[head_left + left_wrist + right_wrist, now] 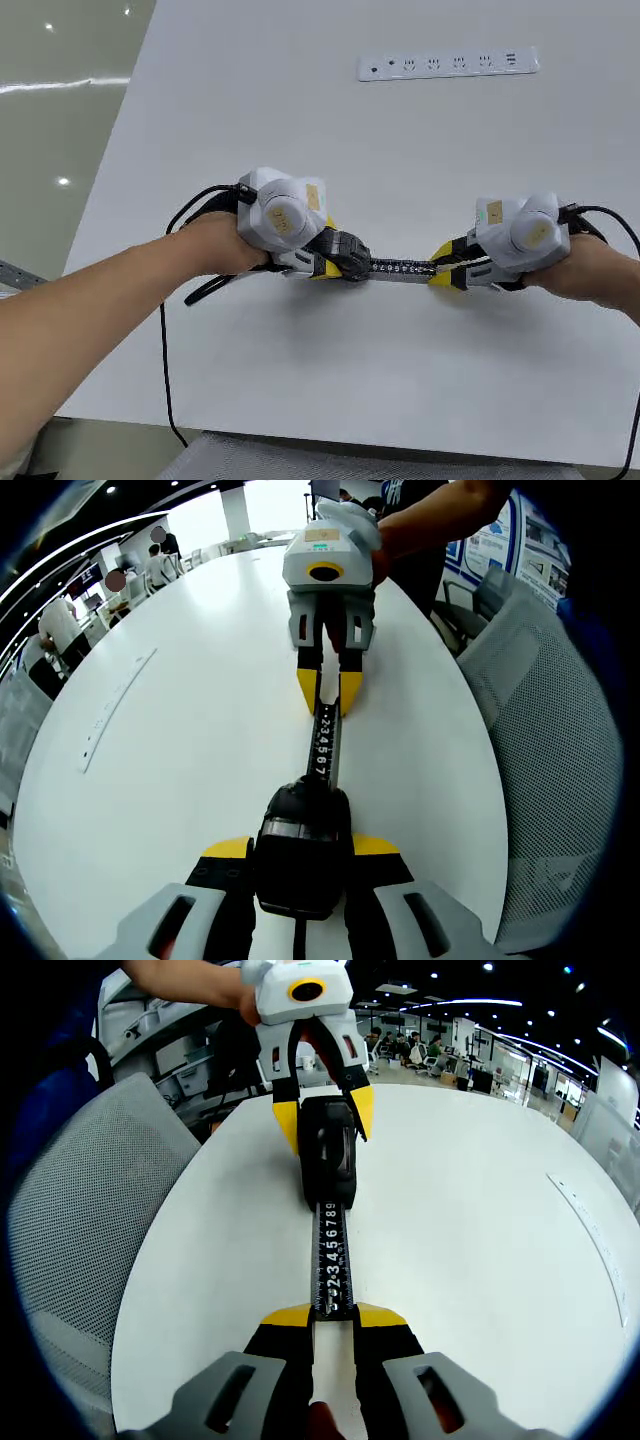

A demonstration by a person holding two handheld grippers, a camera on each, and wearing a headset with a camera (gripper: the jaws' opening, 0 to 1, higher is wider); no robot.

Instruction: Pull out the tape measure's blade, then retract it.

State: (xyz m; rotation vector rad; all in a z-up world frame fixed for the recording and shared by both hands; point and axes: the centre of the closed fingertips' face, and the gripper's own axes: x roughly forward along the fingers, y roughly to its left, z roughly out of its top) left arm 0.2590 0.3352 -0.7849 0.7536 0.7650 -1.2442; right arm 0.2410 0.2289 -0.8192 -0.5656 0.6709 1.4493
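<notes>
A black tape measure case (349, 256) rests on the white table (330, 140), with my left gripper (328, 259) shut on it; in the left gripper view the case (303, 848) sits between the yellow-tipped jaws. A short length of black blade (402, 269) with white numbers runs from the case to my right gripper (443, 265), which is shut on the blade's end. The blade (332, 1260) leads from the right jaws to the case (327, 1152). Across the table, the right gripper (328, 690) pinches the blade (324, 746).
A white power strip (448, 63) lies flat at the far side of the table. A grey mesh chair (80, 1250) stands at the near table edge. Black cables trail from both grippers over the table edge. People sit at desks in the background.
</notes>
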